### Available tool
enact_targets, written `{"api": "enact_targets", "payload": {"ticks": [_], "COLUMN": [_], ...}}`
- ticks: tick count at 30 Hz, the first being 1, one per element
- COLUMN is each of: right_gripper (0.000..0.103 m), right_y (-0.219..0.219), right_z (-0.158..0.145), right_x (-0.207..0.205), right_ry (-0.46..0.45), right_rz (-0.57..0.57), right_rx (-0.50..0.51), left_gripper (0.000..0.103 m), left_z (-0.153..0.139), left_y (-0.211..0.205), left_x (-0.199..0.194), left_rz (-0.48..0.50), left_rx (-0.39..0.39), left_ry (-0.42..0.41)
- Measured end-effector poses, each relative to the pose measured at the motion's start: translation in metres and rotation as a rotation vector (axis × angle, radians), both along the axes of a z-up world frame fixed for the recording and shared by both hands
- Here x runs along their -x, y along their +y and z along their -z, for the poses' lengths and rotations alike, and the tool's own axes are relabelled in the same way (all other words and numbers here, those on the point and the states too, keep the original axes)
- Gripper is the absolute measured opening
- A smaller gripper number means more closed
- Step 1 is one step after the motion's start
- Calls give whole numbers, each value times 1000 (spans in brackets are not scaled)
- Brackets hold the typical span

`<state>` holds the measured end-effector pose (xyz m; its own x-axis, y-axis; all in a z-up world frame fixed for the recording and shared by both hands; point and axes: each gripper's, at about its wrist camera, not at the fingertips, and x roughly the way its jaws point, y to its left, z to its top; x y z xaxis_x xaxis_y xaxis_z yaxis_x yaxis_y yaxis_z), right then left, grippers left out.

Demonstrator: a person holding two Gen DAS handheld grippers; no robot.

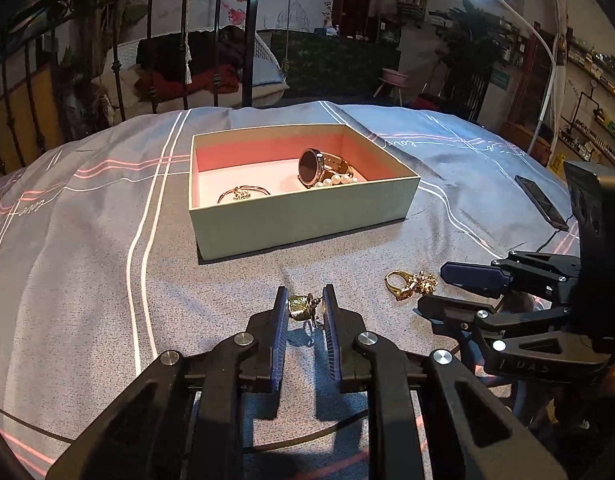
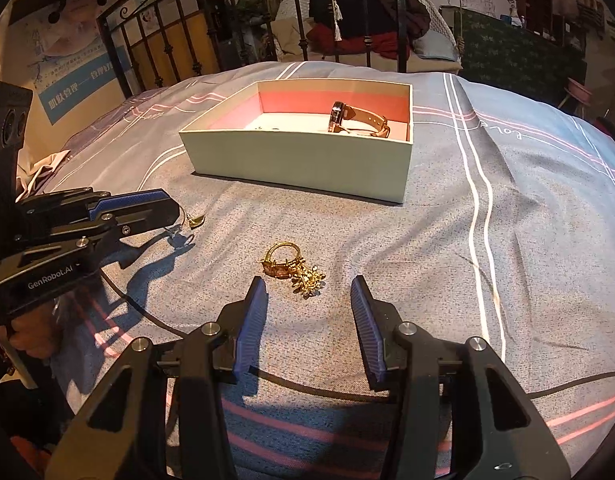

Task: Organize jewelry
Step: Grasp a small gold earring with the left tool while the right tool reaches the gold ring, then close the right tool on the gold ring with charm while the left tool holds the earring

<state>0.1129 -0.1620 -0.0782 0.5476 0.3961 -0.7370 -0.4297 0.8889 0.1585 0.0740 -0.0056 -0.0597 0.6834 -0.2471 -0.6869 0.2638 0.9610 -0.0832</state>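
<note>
Box wall (image 2: 299, 156) hides bangle (only slivers show).

The bed (image 1: 87, 240) carries a box (image 1: 303, 216), ring (image 1: 399, 284) and phone (image 1: 541, 202).

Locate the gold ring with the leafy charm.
The gold ring lies on the bedspread, just ahead of the right tongs, nearer than the box.

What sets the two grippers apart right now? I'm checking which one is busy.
The left gripper is shut on a small gold earring, while the right gripper stands open and holds nothing. The left gripper's fingers stand close together; the right gripper's stand wide apart. The gold ring cluster lies on the bedspread just ahead of the right gripper, untouched. Both point down at the bedspread, short of the box.
</note>
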Motion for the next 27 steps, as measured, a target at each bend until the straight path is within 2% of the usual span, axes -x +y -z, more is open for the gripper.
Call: {"api": "enact_targets", "payload": {"ticks": [4,9,11,27], "right_gripper": [45,31,18,18], "right_y": [3,3,5,2], "right_z": [0,-1,0,-14], "right_x": [-1,-4,-5,4], "right_ry": [-4,-9,-9,-47], "right_rz": [-21,-51,-67,-46], "right_rx": [7,11,18,-27], "left_gripper": [17,17,17,17], "left_z": [-1,-3,-2,-12], "left_y": [0,2,2,10], "left_x": [1,1,0,-3], "left_rz": [-1,-13,-17,-66], "left_rx": [3,19,21,54], "left_ry": [-1,1,3,5]}}
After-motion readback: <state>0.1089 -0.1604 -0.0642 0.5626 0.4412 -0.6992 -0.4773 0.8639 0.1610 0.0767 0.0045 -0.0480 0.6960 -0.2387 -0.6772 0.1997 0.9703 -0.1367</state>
